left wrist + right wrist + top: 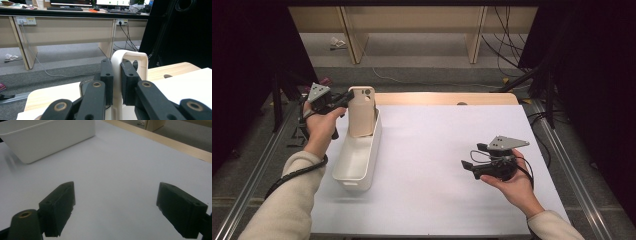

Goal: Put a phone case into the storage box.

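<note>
A cream phone case [361, 111] stands upright at the far end of a white bin [358, 160] on the table's left side. My left gripper [346, 99] is shut on the case's top edge. In the left gripper view the black pads [108, 80] pinch the case's thin rim [130, 56] from both sides. My right gripper [466, 165] is held low over the white table top [437, 150] at the right, pointing left. Its jaws stand wide open with nothing between them, and its fingers [58, 207] frame bare white surface in the right gripper view.
The white bin [47, 137] lies ahead of the right gripper. A wooden table edge [447, 98] runs along the far side. Desks, cables and grey floor lie beyond. Metal rails flank the table on both sides.
</note>
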`<state>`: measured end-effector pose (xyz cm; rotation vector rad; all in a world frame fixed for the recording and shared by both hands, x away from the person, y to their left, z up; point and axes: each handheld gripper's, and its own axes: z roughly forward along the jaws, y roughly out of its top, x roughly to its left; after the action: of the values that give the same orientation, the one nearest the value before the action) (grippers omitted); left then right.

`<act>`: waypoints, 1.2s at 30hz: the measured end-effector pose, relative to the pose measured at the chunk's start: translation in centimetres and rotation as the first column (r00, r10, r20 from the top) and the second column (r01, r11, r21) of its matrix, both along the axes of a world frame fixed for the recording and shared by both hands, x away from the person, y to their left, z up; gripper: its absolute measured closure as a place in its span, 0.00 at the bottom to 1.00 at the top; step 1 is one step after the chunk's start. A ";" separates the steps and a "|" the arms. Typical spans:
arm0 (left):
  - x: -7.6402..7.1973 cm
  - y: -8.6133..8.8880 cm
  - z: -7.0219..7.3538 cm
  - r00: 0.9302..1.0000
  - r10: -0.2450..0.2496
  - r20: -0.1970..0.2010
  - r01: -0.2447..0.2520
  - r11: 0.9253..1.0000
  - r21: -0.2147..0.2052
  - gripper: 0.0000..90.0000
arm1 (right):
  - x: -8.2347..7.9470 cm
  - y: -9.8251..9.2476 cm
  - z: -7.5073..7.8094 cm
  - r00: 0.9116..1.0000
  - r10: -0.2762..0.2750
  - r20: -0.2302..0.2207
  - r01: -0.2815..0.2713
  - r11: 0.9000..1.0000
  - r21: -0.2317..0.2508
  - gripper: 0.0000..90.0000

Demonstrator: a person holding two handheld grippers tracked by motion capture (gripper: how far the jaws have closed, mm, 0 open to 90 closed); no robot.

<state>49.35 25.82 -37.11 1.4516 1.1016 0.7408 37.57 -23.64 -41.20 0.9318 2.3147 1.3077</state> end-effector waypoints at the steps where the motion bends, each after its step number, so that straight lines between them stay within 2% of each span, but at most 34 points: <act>1: 0.0 0.0 -0.1 1.000 0.000 0.000 0.000 1.000 -0.001 0.91 | 0.0 0.0 0.0 1.000 0.000 -0.001 0.000 1.000 0.001 0.18; 22: 0.5 0.7 -2.0 1.000 -0.004 -0.023 0.004 1.000 -0.014 0.91 | 0.0 0.0 0.0 1.000 -0.003 0.001 0.003 1.000 0.001 0.18; 32: 0.7 0.7 -3.2 0.999 -0.036 -0.026 0.036 0.999 -0.004 0.91 | 0.1 0.0 -0.1 1.000 -0.001 0.003 0.001 1.000 -0.002 0.18; 36: 0.8 0.9 -3.6 0.999 -0.040 -0.023 0.040 0.999 -0.019 0.91 | 0.1 0.0 -0.1 1.000 0.000 0.002 0.000 1.000 -0.006 0.18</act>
<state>50.12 26.68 -40.72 1.4658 1.0911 0.6859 37.69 -23.66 -41.30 0.9288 2.3156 1.3008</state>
